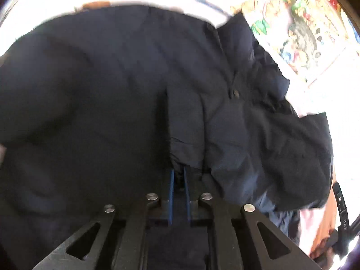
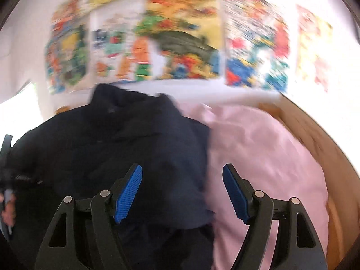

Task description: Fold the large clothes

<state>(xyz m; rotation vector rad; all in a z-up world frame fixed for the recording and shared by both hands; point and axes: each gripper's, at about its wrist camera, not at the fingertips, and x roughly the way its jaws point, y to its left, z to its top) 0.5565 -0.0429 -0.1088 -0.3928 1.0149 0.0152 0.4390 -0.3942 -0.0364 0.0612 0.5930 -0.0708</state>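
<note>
left gripper (image 1: 178, 173): jaws pinched nearly together on a fold of the navy garment (image 1: 112, 90); the pad tips are buried in cloth, so how much fabric sits between them is hard to say
right gripper (image 2: 182, 191): jaws spread wide, nothing between the blue pads (image 2: 128, 193), hanging over the spot where navy cloth meets pink
garment: dark navy, fills most of the left view, bunched and creased on its right side, one small button (image 1: 235, 93) showing (can't tell what kind of clothing it is, too dark and crumpled)
pink sheet (image 2: 258, 157): lies under and beside the garment, its right part in plain view from the right wrist
wood edge (image 2: 315, 139): brown curved strip past the pink sheet, cut off by the lens rim
posters (image 2: 180, 40): colourful prints on the white wall behind, far too smeared to read
person's hand (image 2: 9, 207): sliver at the left edge of the right view, mostly cropped
lower corners: only black gripper frame, anything beneath is hidden
</note>
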